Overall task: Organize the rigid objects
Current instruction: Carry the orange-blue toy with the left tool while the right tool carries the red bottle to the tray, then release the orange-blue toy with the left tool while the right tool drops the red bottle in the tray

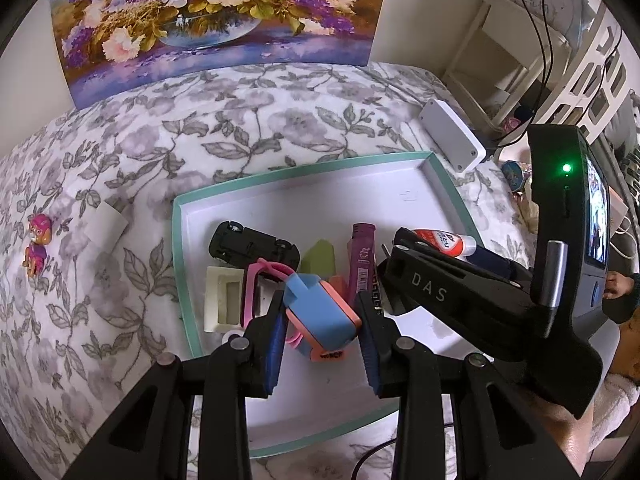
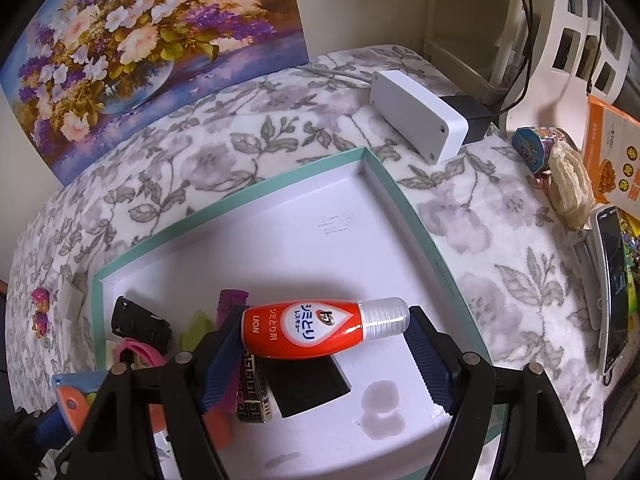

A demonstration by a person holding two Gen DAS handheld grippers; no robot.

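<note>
Left gripper [image 1: 322, 344]: jaws narrowed around a blue-and-orange rounded plastic block [image 1: 320, 312], blue ribbed pads [image 1: 276, 348] flanking it on both sides. Whether both pads actually press on it cannot be told; the block sits over the floor of the shallow white tray with a mint-green rim [image 1: 178, 240].

Beyond these jaws, inside the tray: a black toy car [image 1: 252, 246], a pink loop strap [image 1: 260, 280], a white square frame piece [image 1: 224, 300], a light-green block [image 1: 320, 256] and a purple flat stick [image 1: 360, 256].

Right gripper [image 2: 324, 356]: jaws wide, closed lengthwise on a red plastic bottle with a clear ribbed cap [image 2: 316, 326]; one pad meets its base, the other its cap. The bottle lies crosswise between them, above the tray.

The tray rests on a grey floral bedspread [image 1: 240, 128]. Far out to the left of the left jaws, a small pink toy figure [image 1: 36, 248] lies on the bedspread.
</note>
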